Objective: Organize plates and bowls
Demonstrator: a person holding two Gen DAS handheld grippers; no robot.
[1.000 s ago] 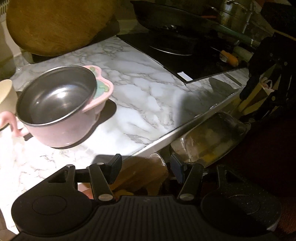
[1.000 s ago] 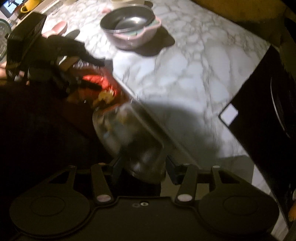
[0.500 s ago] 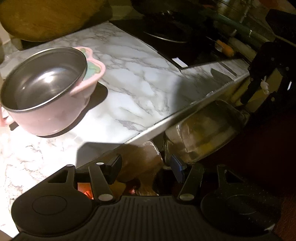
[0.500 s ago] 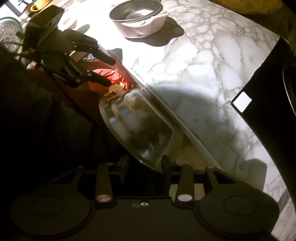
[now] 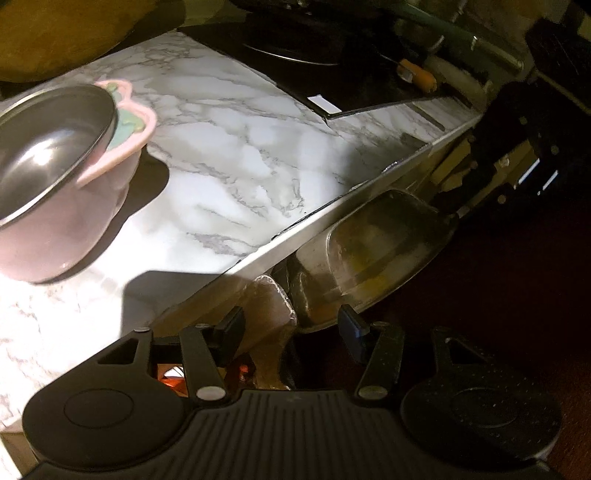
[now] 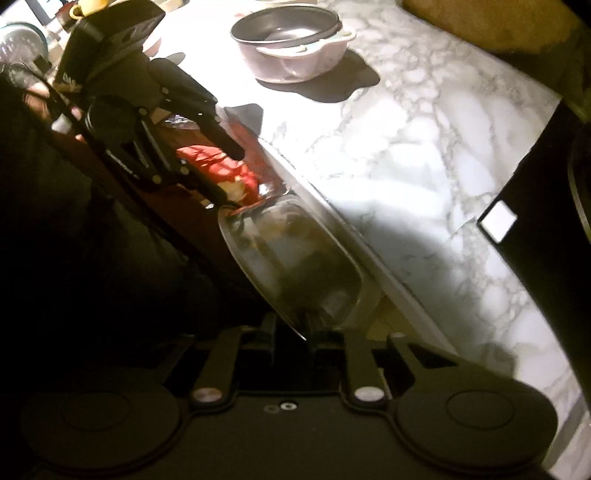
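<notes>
A clear glass dish [image 6: 295, 266] hangs tilted just off the marble counter's front edge [image 6: 343, 229]. My right gripper [image 6: 293, 334] is shut on its near rim. The same dish shows in the left wrist view [image 5: 373, 254], with the right gripper [image 5: 517, 155] beyond it. My left gripper [image 5: 291, 328] is open, low in front of the counter edge, with a second glass rim [image 5: 273, 299] between its fingers, not clamped. A pink bowl with a steel lining [image 5: 55, 177] stands on the counter [image 5: 236, 155], also in the right wrist view [image 6: 291, 44].
A black cooktop [image 5: 332, 66] with a pan lies at the counter's far end. A wooden board [image 5: 55, 33] leans at the back. Something red [image 6: 218, 166] lies in the space below the counter edge. The left gripper's body [image 6: 122, 96] shows beside it.
My right gripper has closed in on the glass dish's rim. My left gripper has moved right along the counter edge, so the pink bowl slid toward the left of its view.
</notes>
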